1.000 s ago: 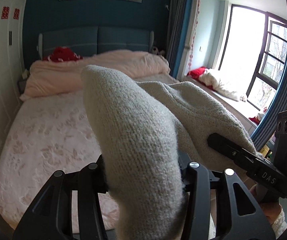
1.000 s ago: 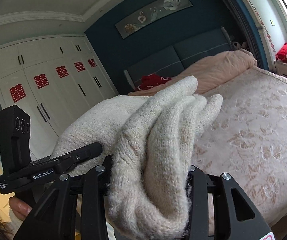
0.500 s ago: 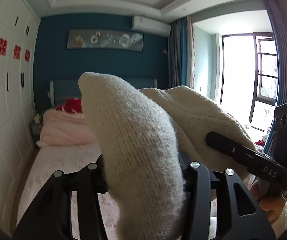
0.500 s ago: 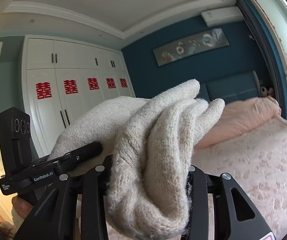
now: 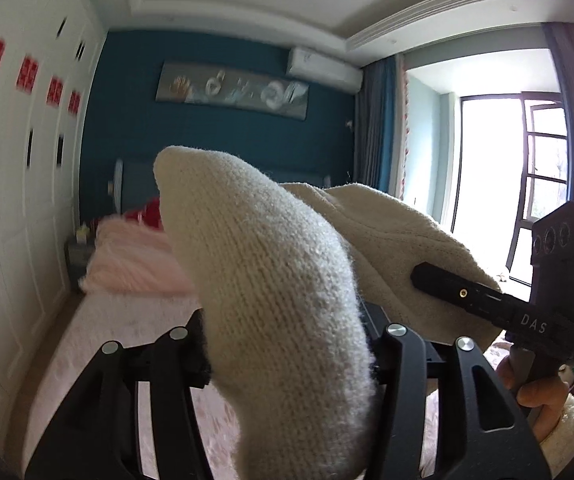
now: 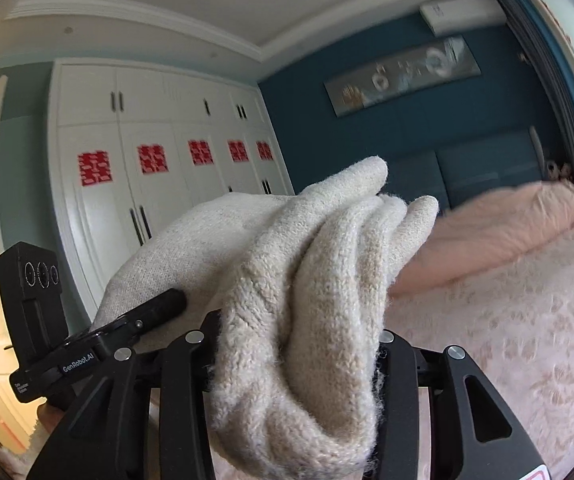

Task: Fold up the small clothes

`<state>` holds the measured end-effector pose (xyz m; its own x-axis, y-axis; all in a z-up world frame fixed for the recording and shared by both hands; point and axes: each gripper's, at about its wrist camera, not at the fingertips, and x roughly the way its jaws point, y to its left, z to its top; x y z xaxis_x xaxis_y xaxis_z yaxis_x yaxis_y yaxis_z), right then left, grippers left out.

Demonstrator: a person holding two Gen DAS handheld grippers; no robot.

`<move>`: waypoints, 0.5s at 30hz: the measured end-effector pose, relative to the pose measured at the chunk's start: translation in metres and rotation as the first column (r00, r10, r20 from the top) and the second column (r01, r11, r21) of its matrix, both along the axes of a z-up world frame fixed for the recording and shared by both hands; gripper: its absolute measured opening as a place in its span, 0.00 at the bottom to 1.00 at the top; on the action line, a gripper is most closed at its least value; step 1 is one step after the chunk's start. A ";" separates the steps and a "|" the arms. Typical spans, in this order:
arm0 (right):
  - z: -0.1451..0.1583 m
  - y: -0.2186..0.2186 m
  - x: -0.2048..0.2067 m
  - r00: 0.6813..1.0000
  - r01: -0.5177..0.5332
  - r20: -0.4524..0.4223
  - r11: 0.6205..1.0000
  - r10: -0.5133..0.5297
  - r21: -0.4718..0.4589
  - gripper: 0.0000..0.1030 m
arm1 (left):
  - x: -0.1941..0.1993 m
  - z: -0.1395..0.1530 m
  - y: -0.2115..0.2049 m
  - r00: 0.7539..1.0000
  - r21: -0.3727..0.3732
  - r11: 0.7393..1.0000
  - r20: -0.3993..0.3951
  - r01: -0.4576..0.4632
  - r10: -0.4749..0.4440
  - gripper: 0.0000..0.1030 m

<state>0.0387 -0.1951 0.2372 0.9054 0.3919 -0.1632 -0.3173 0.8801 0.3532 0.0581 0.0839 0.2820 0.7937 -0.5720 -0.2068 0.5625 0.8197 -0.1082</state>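
Above the pink bed [image 6: 519,320], left tongs [image 5: 287,364] pinch cream knit garment [image 5: 271,280]; right tongs [image 6: 295,356] clamp its bunched folds

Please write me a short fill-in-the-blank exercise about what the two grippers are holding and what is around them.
1. The left gripper is shut on a cream ____ garment.
2. The right gripper grips the same garment, so it is held by ____ grippers.
3. The white wardrobe doors carry ____ paper decorations.
4. The wall behind the pink bed is dark ____.

Missing words: knitted; both; red; blue
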 end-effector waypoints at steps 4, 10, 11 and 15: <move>-0.135 -0.006 0.054 0.961 0.033 -0.274 0.998 -0.018 0.051 0.47 | 0.060 -0.116 0.003 0.969 0.034 0.998 -0.241 -0.045 0.052 0.55; -0.302 -0.018 0.038 0.757 0.102 -0.641 0.992 -0.126 -0.074 0.46 | 0.089 -0.321 0.029 0.738 0.167 0.974 -0.637 -0.152 0.224 0.50; -0.303 -0.020 0.030 0.759 0.098 -0.638 0.992 -0.130 -0.085 0.47 | 0.082 -0.328 0.036 0.728 0.138 0.978 -0.652 -0.158 0.210 0.50; -0.295 -0.022 0.032 0.772 0.097 -0.621 0.990 -0.138 -0.099 0.70 | 0.065 -0.327 0.068 0.704 0.009 0.970 -0.687 -0.243 0.183 0.67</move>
